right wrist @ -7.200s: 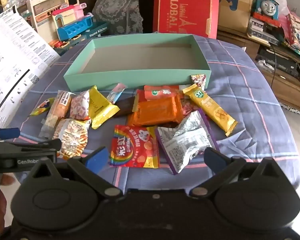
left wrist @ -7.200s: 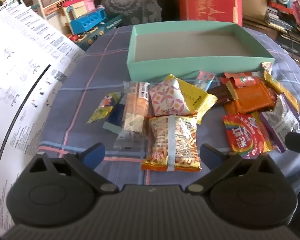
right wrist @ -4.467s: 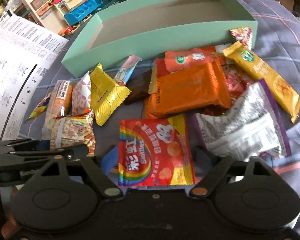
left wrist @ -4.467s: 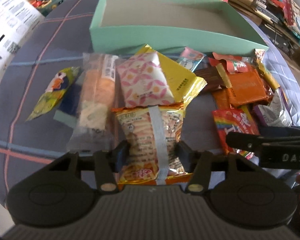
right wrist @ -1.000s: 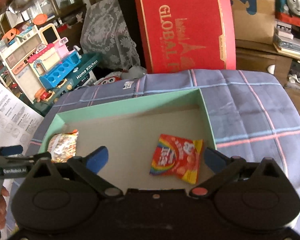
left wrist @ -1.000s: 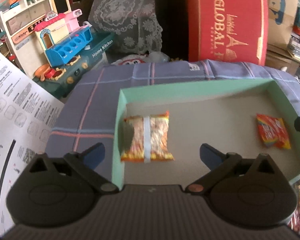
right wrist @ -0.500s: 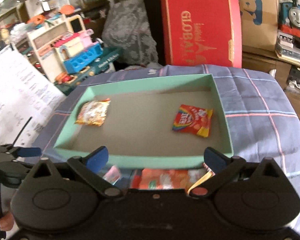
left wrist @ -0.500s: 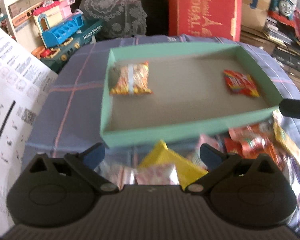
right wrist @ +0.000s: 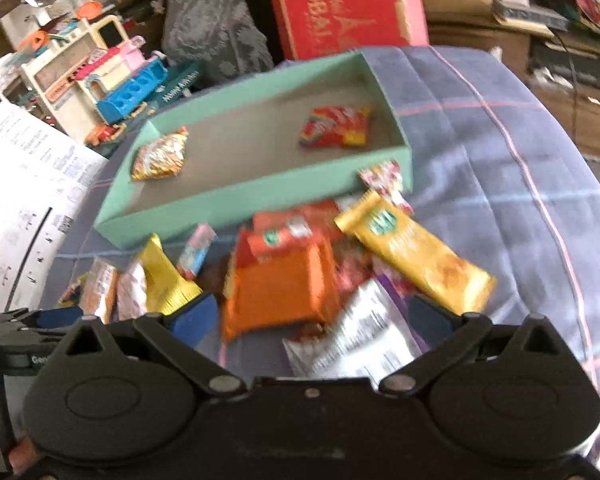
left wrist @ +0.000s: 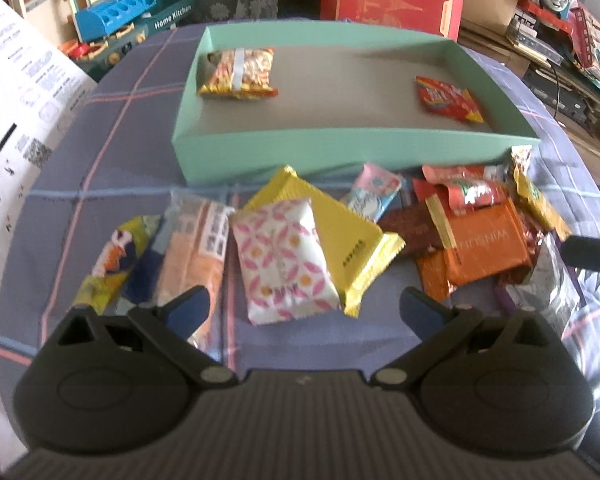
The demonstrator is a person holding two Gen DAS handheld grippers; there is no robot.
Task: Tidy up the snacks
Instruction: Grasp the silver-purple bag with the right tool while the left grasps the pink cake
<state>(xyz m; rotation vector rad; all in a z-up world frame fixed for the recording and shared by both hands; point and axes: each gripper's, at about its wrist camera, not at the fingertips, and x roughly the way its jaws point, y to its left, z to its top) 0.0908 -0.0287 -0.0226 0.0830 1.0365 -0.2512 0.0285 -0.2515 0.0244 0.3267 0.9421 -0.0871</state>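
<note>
A shallow mint-green box (left wrist: 340,148) (right wrist: 260,196) sits on the checked cloth and holds a cracker pack (left wrist: 238,72) (right wrist: 162,156) at its left end and a rainbow candy pack (left wrist: 448,98) (right wrist: 336,126) at its right. Loose snacks lie in front of it: a pink-patterned white pack (left wrist: 284,264), a yellow pack (left wrist: 340,232), an orange pack (left wrist: 484,246) (right wrist: 284,288), a silver bag (right wrist: 360,340) and a yellow bar (right wrist: 416,256). My left gripper (left wrist: 300,310) is open above the pink-patterned pack. My right gripper (right wrist: 310,320) is open over the orange pack and silver bag.
A white printed sheet (left wrist: 16,120) stands along the left. Toy sets (left wrist: 116,12), a red box (right wrist: 344,4) and stacked clutter crowd the far side. Bare checked cloth (right wrist: 500,160) lies to the right of the box. A person's fingers (right wrist: 16,452) show at the lower left.
Both grippers have drawn back from the box toward the near pile of loose snacks and now hang lower over it. The two packs stay in the box.
</note>
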